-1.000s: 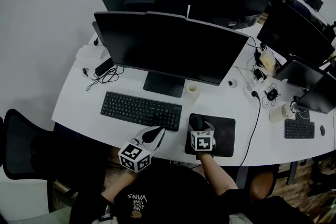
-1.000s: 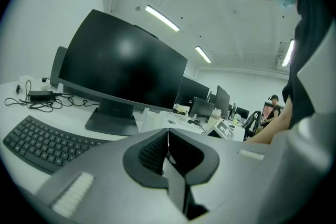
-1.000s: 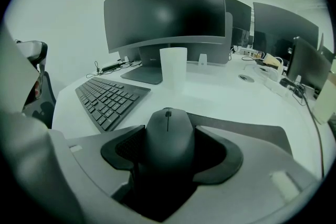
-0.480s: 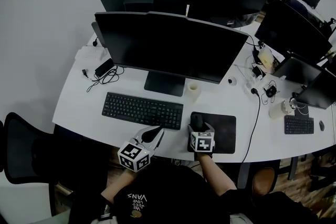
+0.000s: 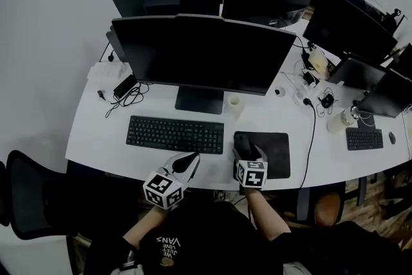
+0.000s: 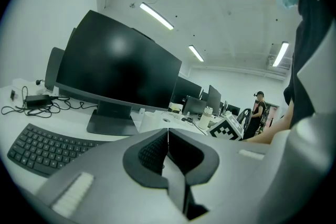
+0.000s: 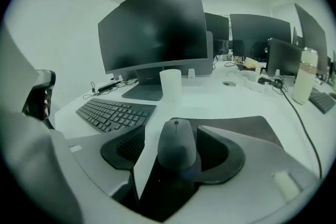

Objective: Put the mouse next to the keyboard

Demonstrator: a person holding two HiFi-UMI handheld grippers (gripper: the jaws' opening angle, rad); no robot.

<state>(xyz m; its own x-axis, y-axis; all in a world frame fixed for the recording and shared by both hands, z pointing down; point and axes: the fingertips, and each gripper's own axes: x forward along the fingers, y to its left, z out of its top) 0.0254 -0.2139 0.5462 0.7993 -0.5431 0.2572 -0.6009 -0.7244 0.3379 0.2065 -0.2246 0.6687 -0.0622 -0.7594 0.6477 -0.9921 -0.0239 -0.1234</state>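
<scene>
A dark mouse (image 7: pixel 177 147) lies on the left part of a black mouse pad (image 7: pixel 239 124), just right of the black keyboard (image 5: pixel 175 134). My right gripper (image 7: pixel 171 136) is open, with one jaw on each side of the mouse. A strip of white desk shows between the left jaw and the mouse. In the head view the mouse (image 5: pixel 241 144) pokes out ahead of the right gripper (image 5: pixel 245 154). My left gripper (image 5: pixel 194 157) hovers at the desk's front edge below the keyboard's right end, shut and empty. From the left gripper (image 6: pixel 168 136) view the keyboard (image 6: pixel 42 147) is at lower left.
A large monitor (image 5: pixel 203 58) stands behind the keyboard, with a white cup (image 5: pixel 235 106) beside its stand. Cables and a power brick (image 5: pixel 125 88) lie at the desk's (image 5: pixel 96 132) far left. A cable (image 5: pixel 313 138) runs right of the pad. More monitors and a bottle (image 7: pixel 302 81) stand further right.
The head view has shifted a little. Both grippers and the mouse keep almost the same places on the desk.
</scene>
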